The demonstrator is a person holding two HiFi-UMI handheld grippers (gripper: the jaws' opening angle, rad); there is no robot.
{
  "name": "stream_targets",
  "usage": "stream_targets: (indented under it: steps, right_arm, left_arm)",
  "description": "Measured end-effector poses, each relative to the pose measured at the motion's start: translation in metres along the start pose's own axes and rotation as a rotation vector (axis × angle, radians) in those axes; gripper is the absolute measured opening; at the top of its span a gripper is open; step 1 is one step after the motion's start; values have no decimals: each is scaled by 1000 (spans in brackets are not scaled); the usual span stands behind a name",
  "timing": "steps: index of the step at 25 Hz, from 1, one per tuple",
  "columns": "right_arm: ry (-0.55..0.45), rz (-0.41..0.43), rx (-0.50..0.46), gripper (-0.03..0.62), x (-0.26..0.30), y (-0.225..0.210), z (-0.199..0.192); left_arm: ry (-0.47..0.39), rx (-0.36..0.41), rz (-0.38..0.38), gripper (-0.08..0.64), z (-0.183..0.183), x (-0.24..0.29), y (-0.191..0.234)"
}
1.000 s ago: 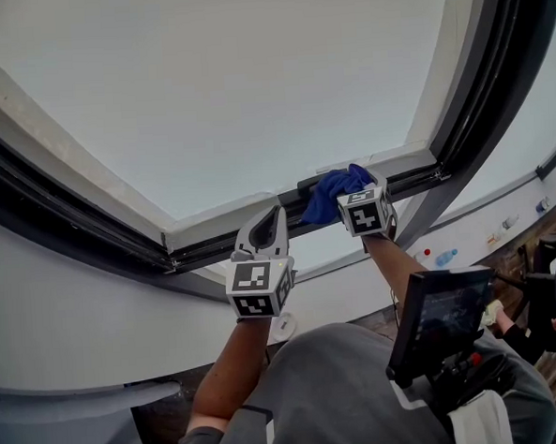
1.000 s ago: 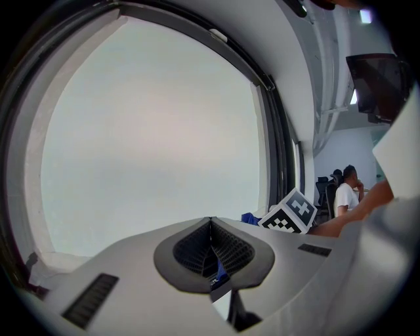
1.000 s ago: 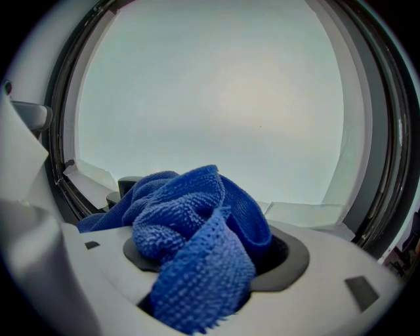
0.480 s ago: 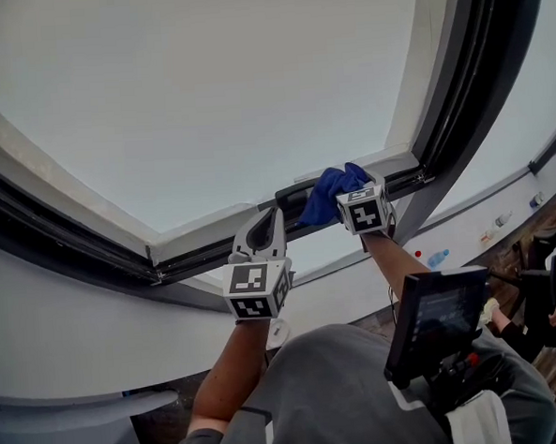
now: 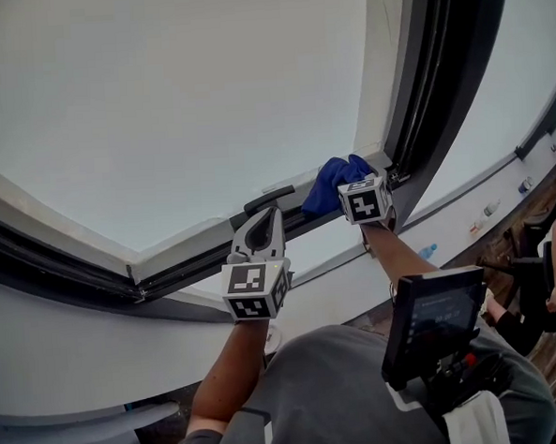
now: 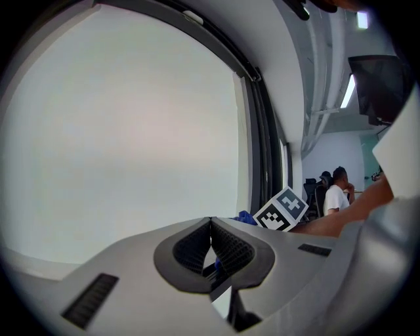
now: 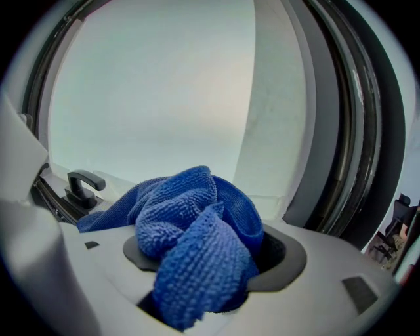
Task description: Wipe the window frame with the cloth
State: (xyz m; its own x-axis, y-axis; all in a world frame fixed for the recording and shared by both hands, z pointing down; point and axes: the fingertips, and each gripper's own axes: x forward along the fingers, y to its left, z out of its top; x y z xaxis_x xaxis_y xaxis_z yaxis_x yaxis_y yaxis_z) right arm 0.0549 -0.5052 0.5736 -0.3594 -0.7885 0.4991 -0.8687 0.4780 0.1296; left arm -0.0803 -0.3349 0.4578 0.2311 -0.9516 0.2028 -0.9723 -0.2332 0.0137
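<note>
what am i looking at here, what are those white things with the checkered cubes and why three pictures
There is no robot here. A person holds a white two-jaw gripper in each hand, and the checkered cubes are part of those grippers. One picture comes from a camera on the person's head, looking down. The other two come from cameras riding on each gripper, looking along its jaws. The right gripper is clamped on a crumpled blue microfibre cloth, held at the bottom of the white window frame near its right corner, just right of a black handle. The left gripper has its jaws together with nothing between them, and sits further left along the frame. The bright area is the window pane.
</note>
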Motion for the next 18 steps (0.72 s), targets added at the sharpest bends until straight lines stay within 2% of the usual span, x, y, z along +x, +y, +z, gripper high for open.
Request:
stream_targets:
  steps: [9,14,18]
  right_arm:
    - [0,-72,56,327,1,-41,-3]
    - [7,-121,78,327,3,-55,-4]
    - [19,-185,118,327,2,-61,-6]
  left_arm:
    - [22,15,-43,9,3,22,-36]
    - [35,18,-58,9,1,20,-38]
    - [30,51,-58,9,1,16,-27]
